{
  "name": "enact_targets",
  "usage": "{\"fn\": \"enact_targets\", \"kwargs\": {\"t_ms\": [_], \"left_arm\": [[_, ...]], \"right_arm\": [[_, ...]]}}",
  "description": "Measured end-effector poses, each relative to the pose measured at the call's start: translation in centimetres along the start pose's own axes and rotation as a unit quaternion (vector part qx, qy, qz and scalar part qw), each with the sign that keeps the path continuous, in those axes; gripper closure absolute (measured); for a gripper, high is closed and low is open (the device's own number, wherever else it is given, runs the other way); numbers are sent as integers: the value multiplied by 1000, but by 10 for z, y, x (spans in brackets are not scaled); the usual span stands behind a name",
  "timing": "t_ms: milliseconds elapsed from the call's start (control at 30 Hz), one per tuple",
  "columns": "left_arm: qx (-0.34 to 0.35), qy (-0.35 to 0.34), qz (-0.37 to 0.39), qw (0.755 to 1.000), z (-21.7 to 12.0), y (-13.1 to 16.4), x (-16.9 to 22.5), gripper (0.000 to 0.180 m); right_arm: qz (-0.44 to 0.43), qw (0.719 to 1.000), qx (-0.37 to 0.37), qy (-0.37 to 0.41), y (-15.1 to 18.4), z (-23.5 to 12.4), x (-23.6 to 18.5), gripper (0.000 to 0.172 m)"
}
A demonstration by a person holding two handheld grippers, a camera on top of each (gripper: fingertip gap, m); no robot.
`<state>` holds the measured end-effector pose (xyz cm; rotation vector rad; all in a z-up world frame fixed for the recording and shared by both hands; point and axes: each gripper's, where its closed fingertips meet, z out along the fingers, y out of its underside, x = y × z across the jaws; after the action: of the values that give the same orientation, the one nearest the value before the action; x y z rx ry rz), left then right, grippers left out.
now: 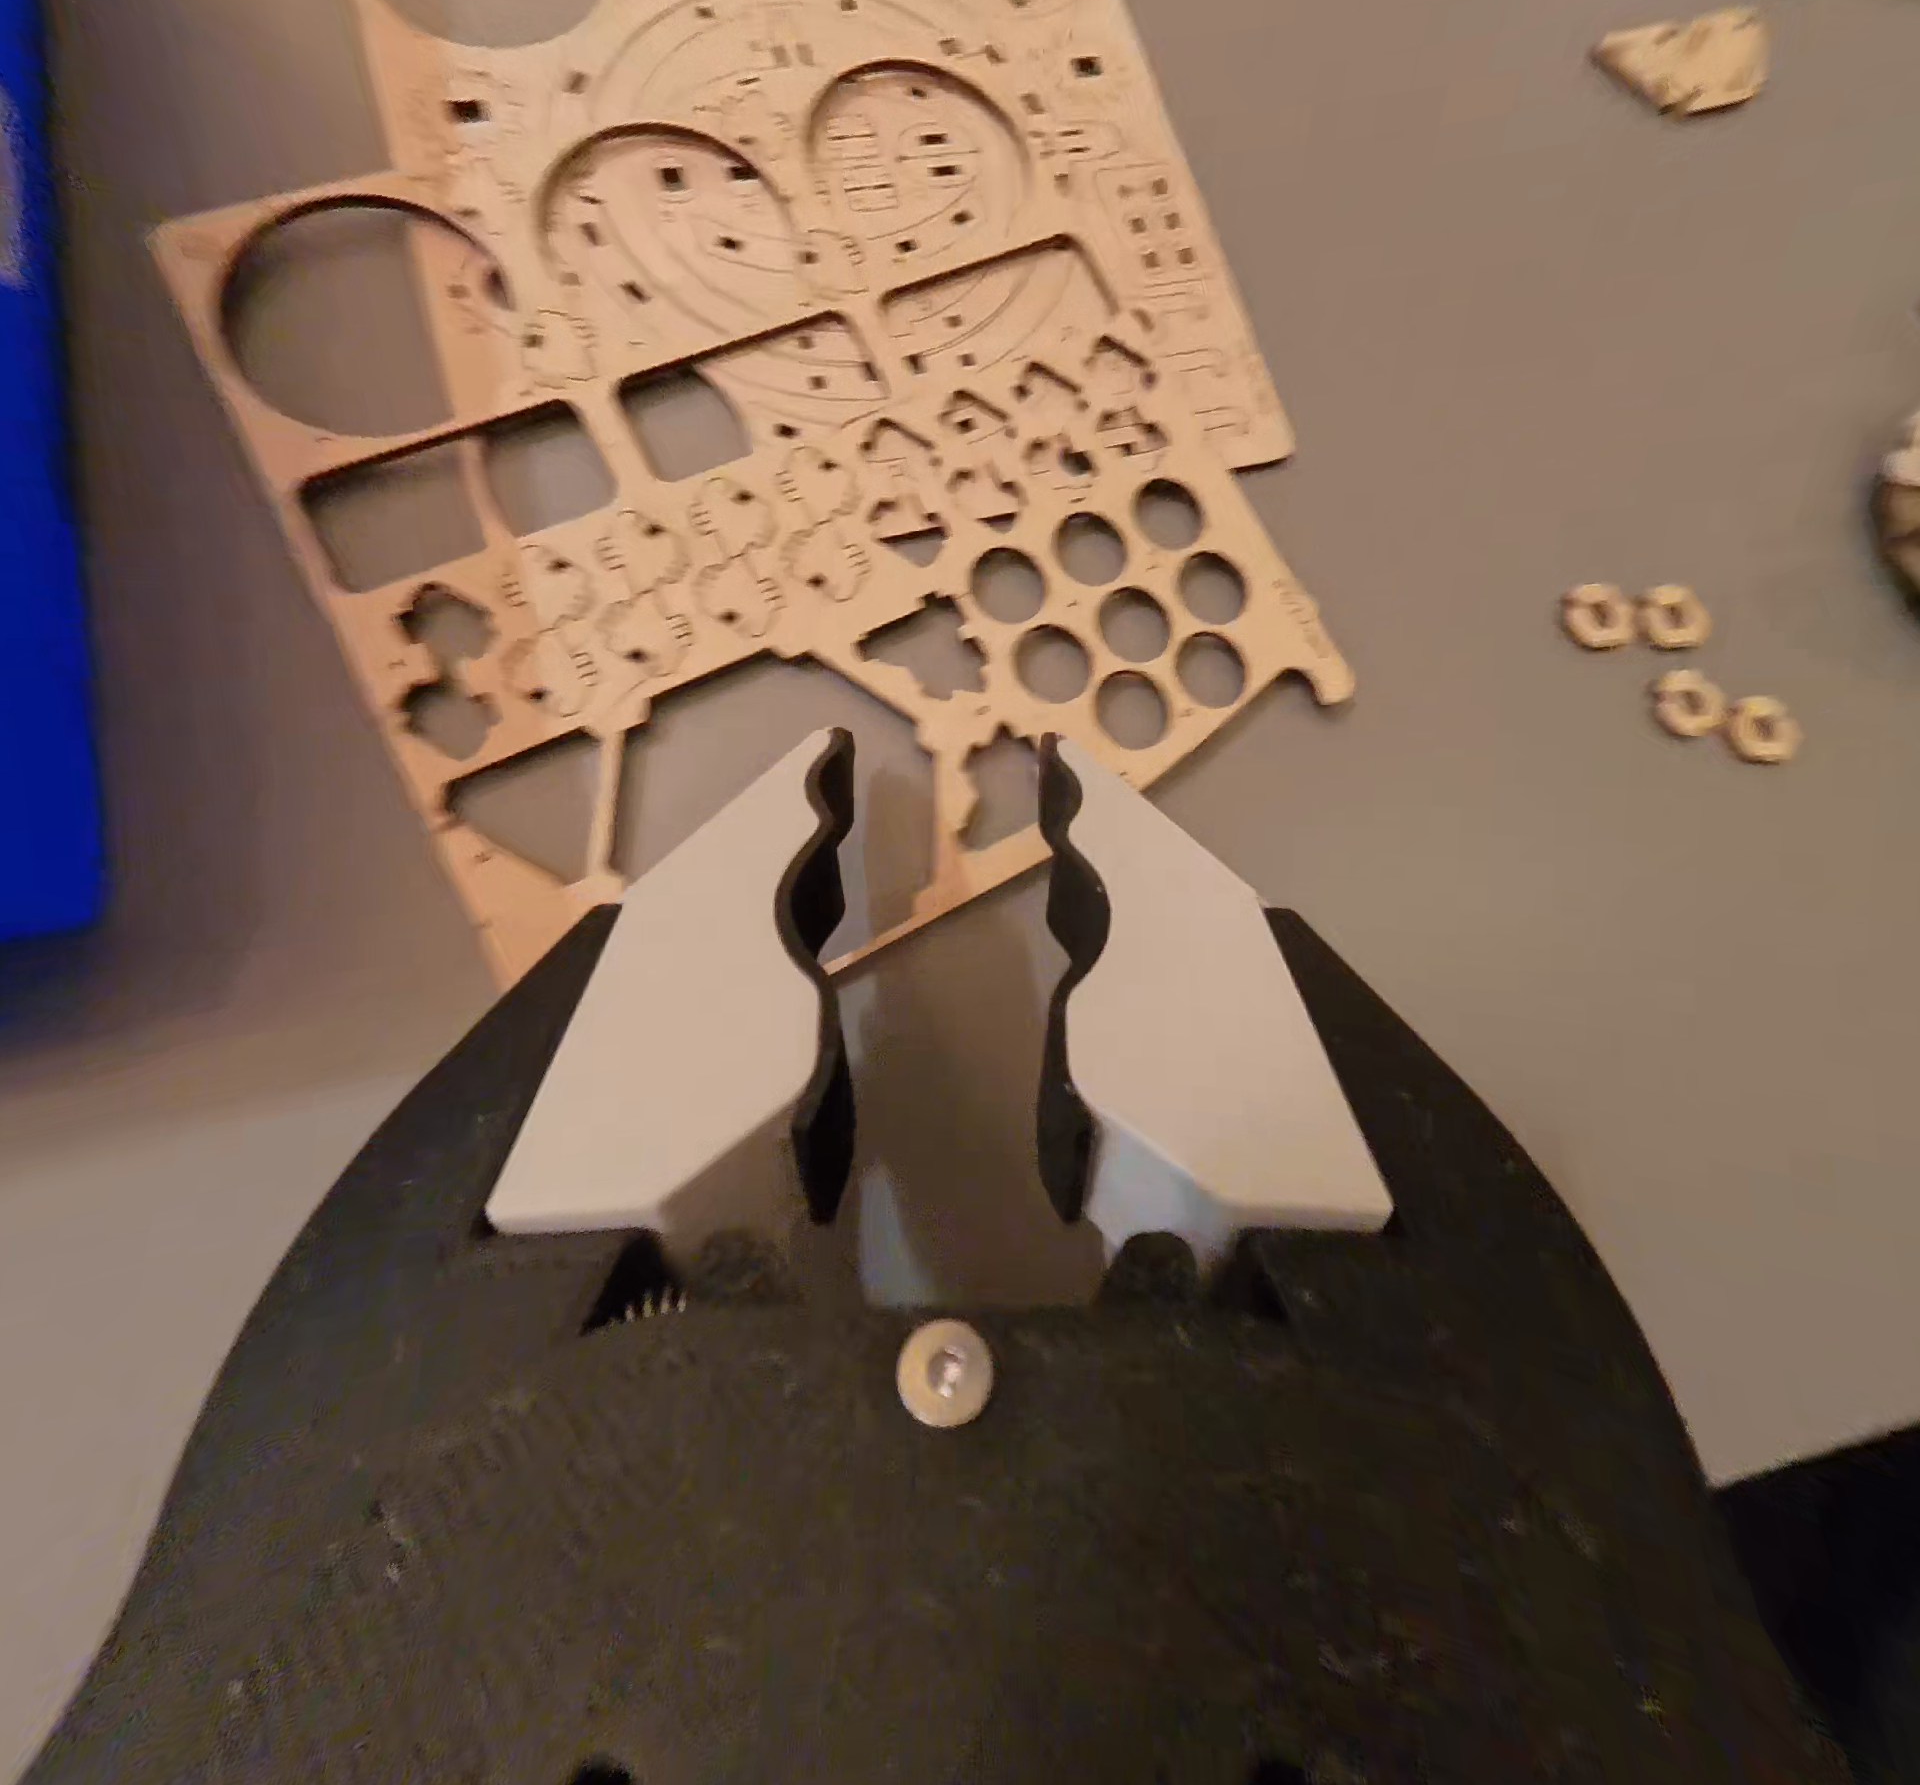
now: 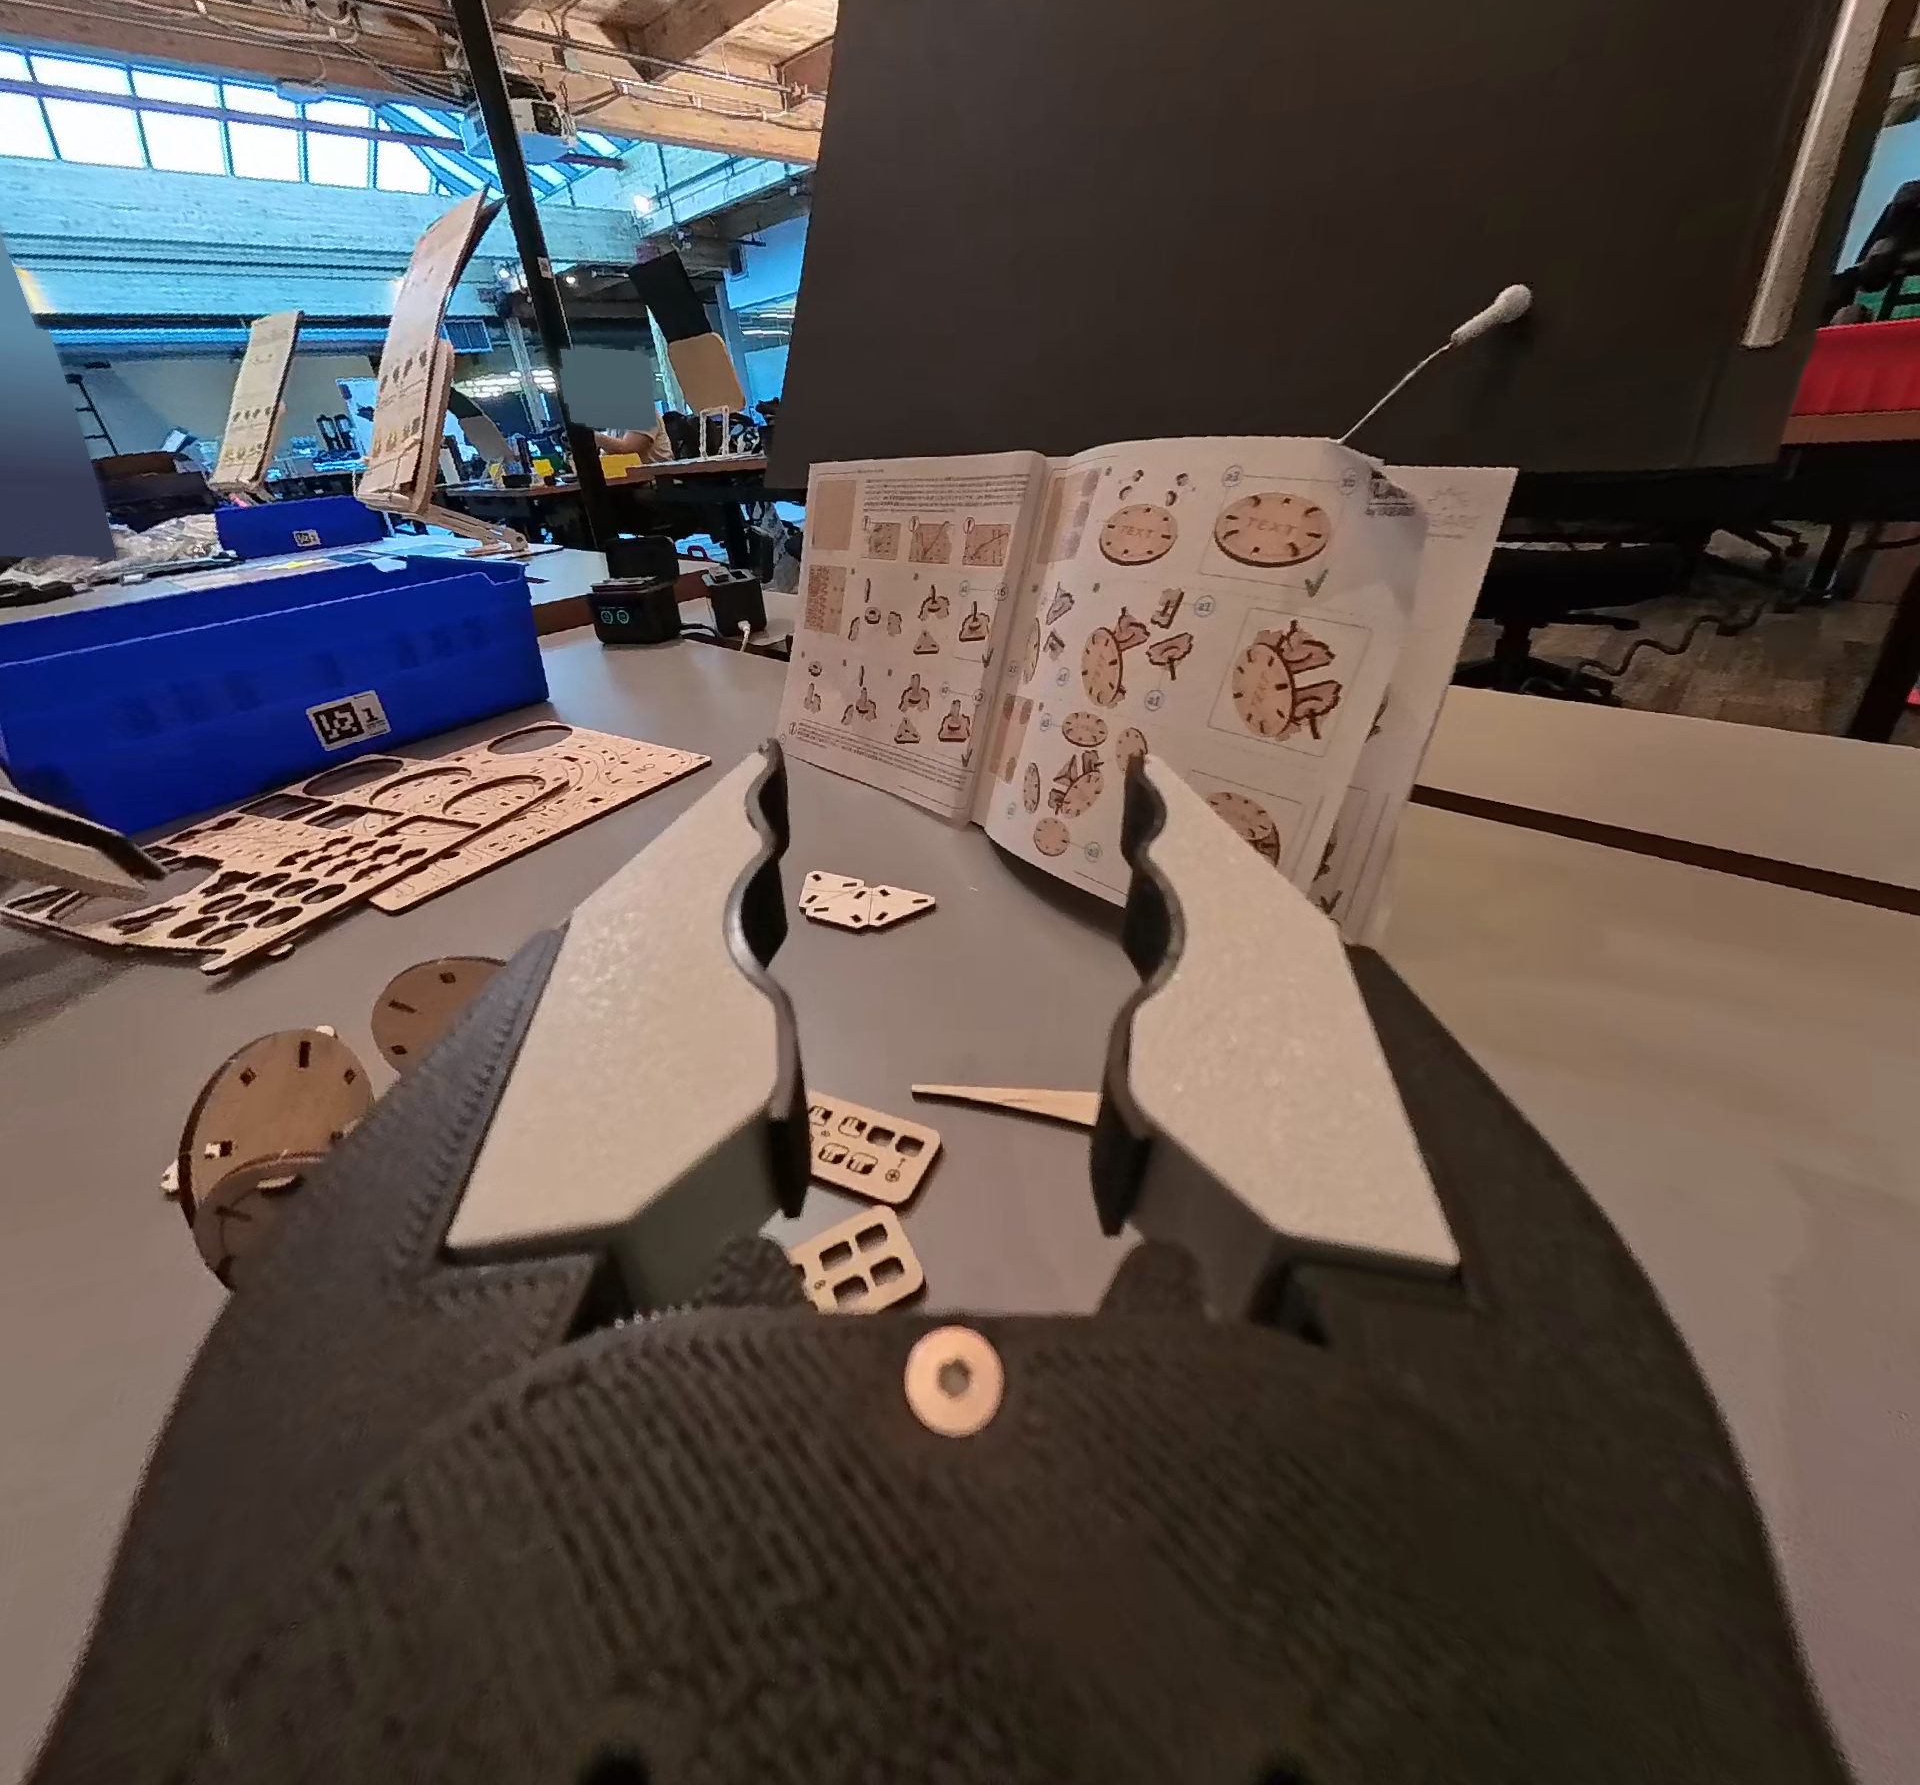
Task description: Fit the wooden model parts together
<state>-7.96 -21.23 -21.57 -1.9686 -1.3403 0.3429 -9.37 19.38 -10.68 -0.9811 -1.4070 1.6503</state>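
My left gripper [image 1: 945, 748] is open, with nothing between its pads. It hovers over the near edge of two stacked laser-cut wooden sheets [image 1: 727, 301] on the grey table [image 1: 1507, 385]; many of their parts are punched out. My right gripper [image 2: 951, 779] is open wide and empty, low over the table. Past its fingertips lies a small flat wooden piece [image 2: 864, 901], and an open instruction booklet [image 2: 1143, 634] stands behind it. The sheets also show in the right wrist view [image 2: 416, 800], with part of the left gripper's finger [image 2: 62, 852] at the left edge.
Several small wooden rings [image 1: 1673, 618] and a wooden piece [image 1: 1683, 62] lie right of the sheets. A blue bin [image 2: 260, 665] stands at the left. Two small wooden frames [image 2: 873, 1148], a wooden sliver [image 2: 1008, 1101] and wooden discs [image 2: 275, 1101] lie near the right gripper. A black board [image 2: 1299, 177] stands behind the booklet.
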Motion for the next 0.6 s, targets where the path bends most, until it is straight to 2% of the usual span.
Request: {"fn": "enact_targets", "kwargs": {"t_ms": [67,167,267,367,533,600], "left_arm": [[-7,31,-18,999,7,-1,10,142],[-25,-2,-24,999,16,-3,-1,140],[-45,-43,1,998,19,-5,-13,163],[-68,-55,22,996,21,-4,-17,163],[-65,-54,9,996,23,-8,-22,160],[-71,-78,33,994,24,-7,-28,162]], "right_arm": [[0,1000,0,0,0,0,0,108],[2,1000,2,0,0,-1,0,108],[4,1000,2,-2,0,-1,0,108],[4,1000,3,-6,-1,0,-2,108],[-4,1000,4,-10,-3,0,-6,108],[-7,1000,5,-9,-4,-1,-6,108]]}}
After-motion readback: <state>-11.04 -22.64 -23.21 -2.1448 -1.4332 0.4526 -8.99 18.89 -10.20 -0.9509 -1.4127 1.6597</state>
